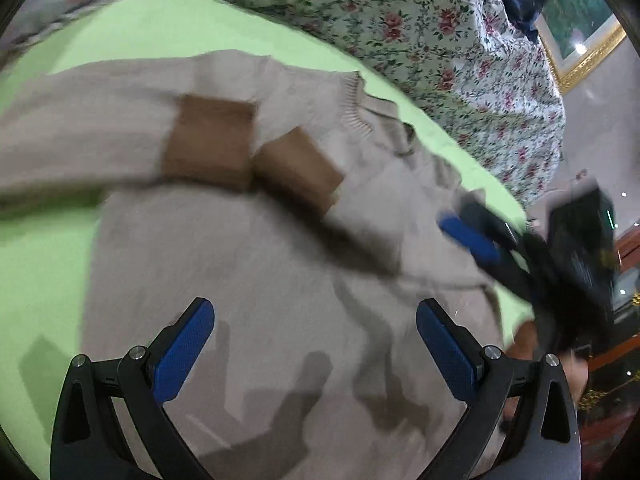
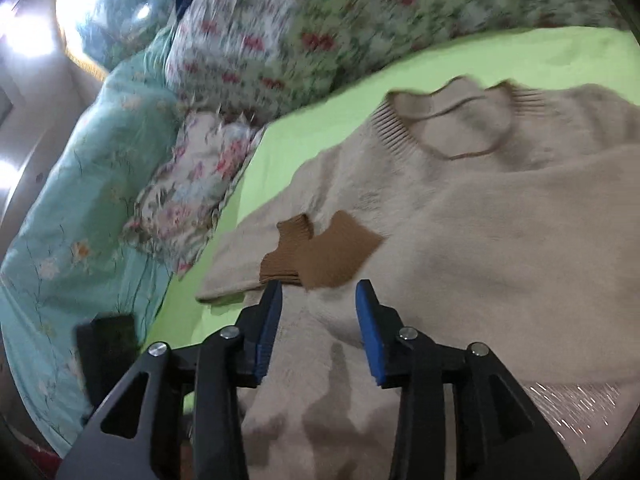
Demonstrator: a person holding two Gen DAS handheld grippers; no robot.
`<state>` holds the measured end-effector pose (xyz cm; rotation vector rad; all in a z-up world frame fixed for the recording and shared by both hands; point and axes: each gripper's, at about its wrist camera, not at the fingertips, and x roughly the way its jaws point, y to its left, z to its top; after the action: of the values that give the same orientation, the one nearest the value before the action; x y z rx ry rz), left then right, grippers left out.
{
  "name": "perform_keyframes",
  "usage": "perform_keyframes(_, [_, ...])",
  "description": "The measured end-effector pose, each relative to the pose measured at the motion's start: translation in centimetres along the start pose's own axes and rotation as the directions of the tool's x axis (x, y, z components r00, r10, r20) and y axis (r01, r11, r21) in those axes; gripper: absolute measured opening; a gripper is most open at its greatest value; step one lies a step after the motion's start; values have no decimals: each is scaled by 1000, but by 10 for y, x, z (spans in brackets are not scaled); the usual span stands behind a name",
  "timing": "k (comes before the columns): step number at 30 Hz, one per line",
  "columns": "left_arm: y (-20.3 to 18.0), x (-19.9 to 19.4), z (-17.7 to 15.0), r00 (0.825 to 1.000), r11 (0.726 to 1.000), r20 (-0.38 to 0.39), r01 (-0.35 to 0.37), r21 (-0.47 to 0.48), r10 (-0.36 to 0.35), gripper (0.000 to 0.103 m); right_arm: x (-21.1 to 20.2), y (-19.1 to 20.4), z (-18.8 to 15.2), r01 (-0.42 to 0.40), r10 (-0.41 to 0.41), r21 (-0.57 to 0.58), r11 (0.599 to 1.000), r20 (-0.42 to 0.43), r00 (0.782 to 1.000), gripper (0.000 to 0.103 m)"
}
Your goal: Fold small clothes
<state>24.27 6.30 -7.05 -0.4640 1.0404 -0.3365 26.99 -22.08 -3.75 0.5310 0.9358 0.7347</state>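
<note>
A beige knit sweater [image 1: 248, 280] lies flat on a lime-green sheet [image 1: 48, 264]. Both sleeves are folded over its body, and their brown cuffs [image 1: 212, 142] meet near the middle. My left gripper [image 1: 316, 312] is open and empty above the sweater's lower body. My right gripper [image 2: 319, 290] is open and empty just above the sweater, close to the brown cuffs [image 2: 320, 256]. The right gripper also shows in the left wrist view [image 1: 472, 236] at the sweater's right edge. The ribbed collar [image 2: 452, 120] lies at the far side.
A floral quilt [image 1: 440, 32] is bunched along the far edge of the bed. Floral and teal pillows [image 2: 188, 192] lie to the left in the right wrist view. A dark object [image 2: 108, 344] rests on the teal bedding. A gold-framed picture [image 1: 584, 40] hangs behind.
</note>
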Motion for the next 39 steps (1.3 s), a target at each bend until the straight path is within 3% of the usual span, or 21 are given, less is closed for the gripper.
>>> perform_keyframes(4, [0, 49, 47, 997, 998, -42, 63, -30, -64, 101, -47, -16, -15, 74, -77, 53, 996, 71, 994, 42])
perform_keyframes(7, [3, 74, 75, 996, 996, -29, 79, -32, -80, 97, -77, -23, -31, 118, -126, 83, 990, 107, 986, 43])
perform_keyframes(8, [3, 79, 83, 998, 997, -9, 67, -30, -67, 83, -84, -25, -36, 131, -141, 90, 987, 114, 983, 44])
perform_keyframes(9, [3, 81, 88, 999, 999, 6, 47, -23, -46, 56, -91, -27, -40, 142, -154, 99, 985, 120, 981, 44])
perform_keyframes(10, [2, 82, 91, 999, 999, 5, 40, -13, -40, 39, -97, -29, -45, 148, -161, 108, 983, 122, 979, 44])
perform_keyframes(11, [4, 79, 88, 999, 999, 3, 50, -11, -50, 7, -101, -30, -48, 150, -163, 113, 982, 124, 979, 44])
perform_keyframes(13, [5, 61, 79, 995, 996, 43, 85, 0, -85, 8, -112, -34, -54, 153, -168, 115, 981, 135, 977, 44])
perform_keyframes(17, [13, 19, 48, 989, 995, 125, 72, 64, -80, 8, -127, -41, -61, 170, -188, 123, 978, 151, 971, 44])
perform_keyframes(19, [21, 18, 39, 993, 995, 85, 72, 71, -78, 11, -130, -44, -63, 174, -193, 130, 976, 153, 969, 44])
perform_keyframes(21, [33, 31, 41, 998, 997, 3, 65, 49, -66, 30, -133, -46, -65, 180, -200, 135, 974, 151, 968, 44])
perform_keyframes(24, [37, 44, 50, 996, 996, -38, 82, 35, -81, 38, -136, -48, -68, 178, -200, 147, 973, 151, 968, 44])
perform_keyframes(26, [31, 51, 57, 997, 996, -33, 72, 56, -70, 31, -141, -49, -69, 188, -212, 150, 971, 163, 964, 44])
perform_keyframes(27, [27, 51, 58, 998, 995, -24, 53, 81, -51, 5, -143, -51, -69, 201, -225, 152, 968, 167, 960, 45])
perform_keyframes(29, [20, 40, 56, 999, 992, 42, -14, 129, 9, 4, -149, -56, -66, 230, -255, 156, 961, 168, 952, 47])
perform_keyframes(31, [26, 29, 57, 994, 993, 106, -33, 109, 21, 4, -156, -61, -60, 262, -288, 155, 953, 184, 940, 52])
perform_keyframes(34, [44, 33, 55, 995, 996, 80, -56, 64, 50, 4, -160, -80, -41, 350, -375, 147, 925, 201, 905, 59])
perform_keyframes(39, [51, 22, 51, 989, 999, 139, -50, 10, 48, 4, -134, -117, 0, 428, -448, 153, 891, 136, 884, 60])
